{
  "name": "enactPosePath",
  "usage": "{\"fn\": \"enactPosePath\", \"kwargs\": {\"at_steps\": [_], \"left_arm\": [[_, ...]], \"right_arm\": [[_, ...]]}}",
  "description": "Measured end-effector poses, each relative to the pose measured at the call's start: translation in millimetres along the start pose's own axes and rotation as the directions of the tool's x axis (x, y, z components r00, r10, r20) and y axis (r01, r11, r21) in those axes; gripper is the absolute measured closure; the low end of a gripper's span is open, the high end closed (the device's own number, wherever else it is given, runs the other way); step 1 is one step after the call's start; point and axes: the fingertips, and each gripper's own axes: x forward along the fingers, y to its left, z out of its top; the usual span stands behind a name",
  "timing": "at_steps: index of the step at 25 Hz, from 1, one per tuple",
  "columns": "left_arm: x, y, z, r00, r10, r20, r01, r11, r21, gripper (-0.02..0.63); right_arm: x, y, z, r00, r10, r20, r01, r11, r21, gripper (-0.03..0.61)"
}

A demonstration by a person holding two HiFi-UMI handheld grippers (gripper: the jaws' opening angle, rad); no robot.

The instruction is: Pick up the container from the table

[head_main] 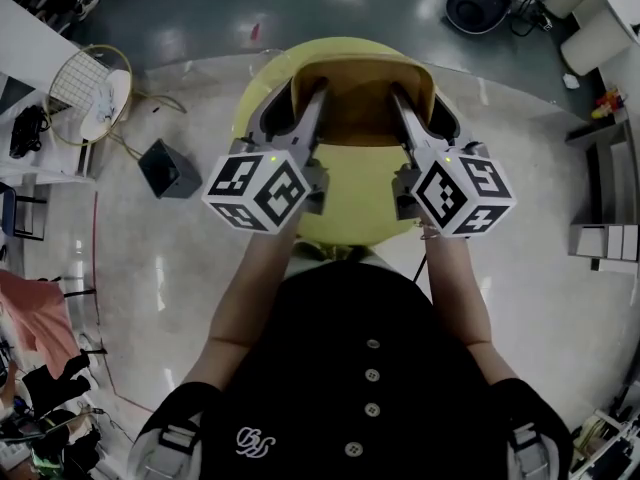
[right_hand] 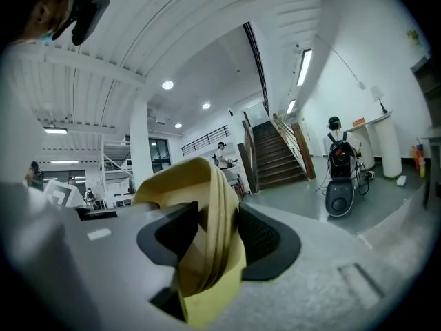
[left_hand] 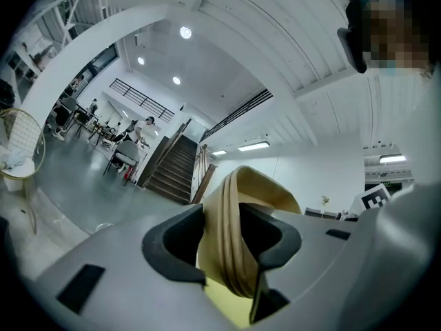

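So in the head view the yellow container (head_main: 350,208) is held out in front of the person's black shirt (head_main: 360,368), pinched from both sides: the left gripper (head_main: 295,103) is on its left rim and the right gripper (head_main: 425,108) on its right rim, probably so the weight gets shared and nothing tips. Whether it's fully clear of the pale glossy surface (head_main: 150,268) below can't be told from up there tbh. In the left gripper view the left gripper (left_hand: 224,233) is clamped on the container (left_hand: 258,185), the rim squeezed into a fold between the dark pads (left_hand: 172,238), so a soft bendy wall is guessed, likely why two grips are used. Same story in the right gripper view: the right gripper (right_hand: 210,236) is clenched on the folded container (right_hand: 182,178), with a staircase (right_hand: 275,154) behind and no desk in sight, so it's judged to be up in the air
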Motion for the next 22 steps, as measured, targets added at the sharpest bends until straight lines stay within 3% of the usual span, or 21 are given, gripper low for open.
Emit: {"fn": "enactPosePath", "kwargs": {"at_steps": [12,22], "left_arm": [[-8.5,-7.9,27.4,0.997,-0.043,0.06,0.043,0.999,-0.002,0.451],[-11.8,-21.0,23.7,0.996,-0.062,0.071,0.062,0.998,-0.007,0.453]], "right_arm": [[-6.8,18.2,25.1,0.996,0.009,0.085,-0.006,1.0,-0.03,0.408],[-22.7,14.8,27.5,0.994,0.003,0.106,0.002,0.999,-0.048,0.413]]}}
